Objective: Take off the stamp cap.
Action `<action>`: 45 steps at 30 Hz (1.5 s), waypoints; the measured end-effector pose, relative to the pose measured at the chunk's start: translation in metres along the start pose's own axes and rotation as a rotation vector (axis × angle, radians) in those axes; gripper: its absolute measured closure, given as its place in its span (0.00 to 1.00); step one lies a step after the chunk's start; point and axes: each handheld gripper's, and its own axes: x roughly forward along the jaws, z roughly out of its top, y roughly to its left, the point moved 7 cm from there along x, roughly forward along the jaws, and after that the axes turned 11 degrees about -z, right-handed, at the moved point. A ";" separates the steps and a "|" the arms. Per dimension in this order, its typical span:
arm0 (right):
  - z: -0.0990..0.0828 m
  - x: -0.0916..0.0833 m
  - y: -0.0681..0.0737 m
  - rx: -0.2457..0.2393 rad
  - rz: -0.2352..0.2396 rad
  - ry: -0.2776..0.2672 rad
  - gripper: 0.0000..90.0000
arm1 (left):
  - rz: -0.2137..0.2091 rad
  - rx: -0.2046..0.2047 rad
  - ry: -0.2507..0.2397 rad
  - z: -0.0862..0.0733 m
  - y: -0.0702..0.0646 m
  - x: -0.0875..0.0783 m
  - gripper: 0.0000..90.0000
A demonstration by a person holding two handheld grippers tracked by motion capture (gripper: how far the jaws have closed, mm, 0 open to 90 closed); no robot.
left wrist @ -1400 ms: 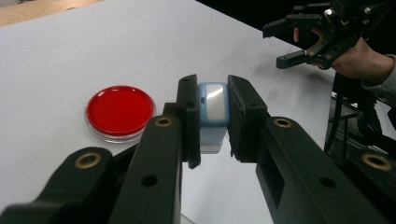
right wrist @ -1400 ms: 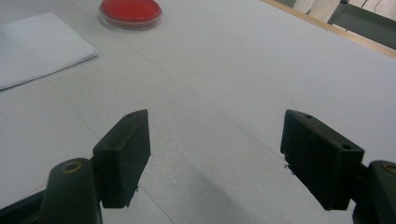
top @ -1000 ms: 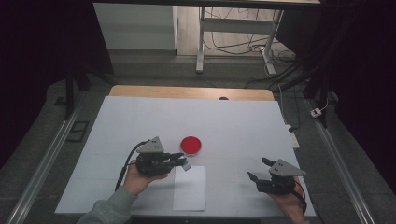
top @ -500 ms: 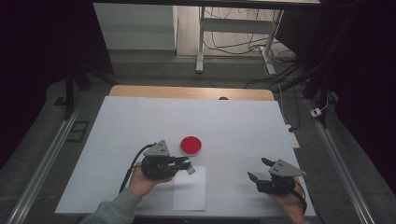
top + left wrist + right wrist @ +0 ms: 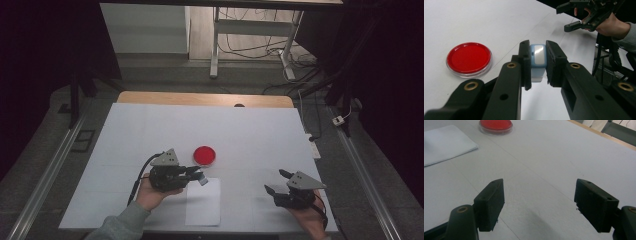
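Gripping blue-white block (image 5: 538, 61) — left gripper (image 5: 538, 65), red dish (image 5: 469, 58) beside

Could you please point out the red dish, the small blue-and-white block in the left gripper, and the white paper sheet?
red dish (image 5: 205, 155), high view, centre of its red face.
blue-and-white block (image 5: 538, 55), left gripper view, its top face.
white paper sheet (image 5: 204, 205), high view, its middle.

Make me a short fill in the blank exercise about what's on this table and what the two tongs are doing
1. The left tongs are shut on a small light-blue ____.
2. The round dish on the table is coloured ____.
3. The right tongs stand ____, with nothing between their jaws.
4. The white sheet lies flat on the table, nearer the ____ tongs.

Missing words: block; red; open; left
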 end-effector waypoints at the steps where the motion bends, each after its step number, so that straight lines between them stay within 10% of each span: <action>1: 0.000 0.000 0.000 0.001 0.004 -0.002 0.26 | -0.002 -0.001 0.000 0.000 0.000 0.000 0.84; 45: 0.022 0.000 0.027 0.048 0.098 -0.058 0.31 | -0.003 0.001 -0.025 0.006 0.000 -0.002 0.84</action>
